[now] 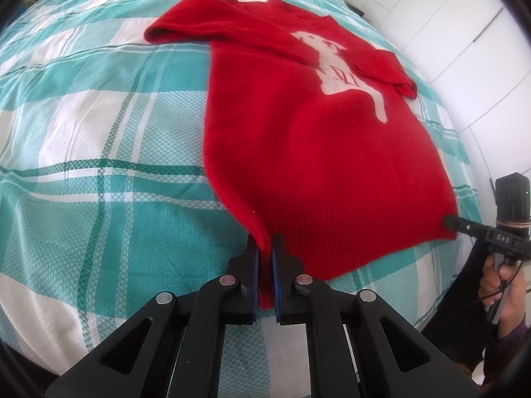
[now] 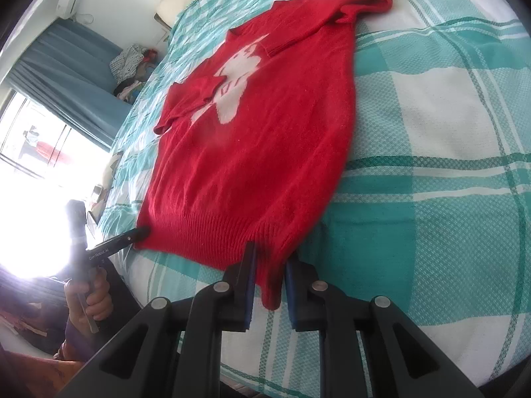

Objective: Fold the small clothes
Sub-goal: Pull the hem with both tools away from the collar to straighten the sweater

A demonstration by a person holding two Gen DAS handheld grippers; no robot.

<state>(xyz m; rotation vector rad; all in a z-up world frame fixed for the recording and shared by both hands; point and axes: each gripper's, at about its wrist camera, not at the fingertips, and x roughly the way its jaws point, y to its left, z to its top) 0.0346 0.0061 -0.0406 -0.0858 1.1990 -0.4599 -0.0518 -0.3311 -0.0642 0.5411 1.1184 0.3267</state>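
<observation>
A red sweater [image 1: 298, 152] with a white animal figure [image 1: 335, 66] is spread flat on a bed covered by a teal and white checked sheet [image 1: 99, 126], both sleeves folded in over the chest. Its ribbed hem lies nearest the cameras. One hem corner is pinched between the closed jaws of the left gripper [image 1: 264, 248]. The opposite hem corner hangs between the jaws of the right gripper [image 2: 270, 258], which are narrowly parted around the fabric. A hand [image 2: 91, 293] is seen gripping the left tool's handle.
</observation>
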